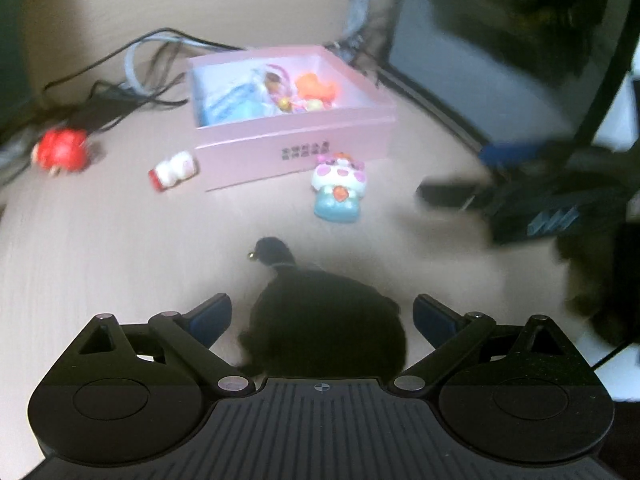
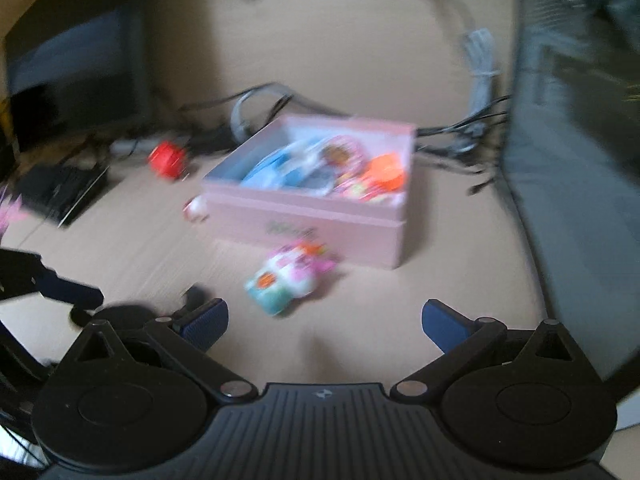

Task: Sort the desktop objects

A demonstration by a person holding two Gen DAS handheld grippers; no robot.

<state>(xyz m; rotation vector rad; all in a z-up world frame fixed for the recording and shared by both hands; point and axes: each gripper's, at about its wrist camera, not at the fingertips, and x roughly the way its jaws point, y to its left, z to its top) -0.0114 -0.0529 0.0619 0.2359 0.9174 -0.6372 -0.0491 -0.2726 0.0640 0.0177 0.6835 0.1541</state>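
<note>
Left gripper spread wide, blue-padded fingers apart on either side of a black plush toy lying on the wooden desk; pads not touching it as far as could be told. A small bell at the plush's far end. Right gripper likewise wide open over bare desk, nothing between its fingers.

Farther out, a pastel figurine with pink spots and a blue base, lying just in front of the pink box. Left of the box's near corner, a small white and red toy on its side. Well to the left, a red round toy near the black cables.

Inside the open box: a blue item, an orange toy, other coloured pieces too blurred to identify. Beyond, at the right, a dark monitor.
</note>
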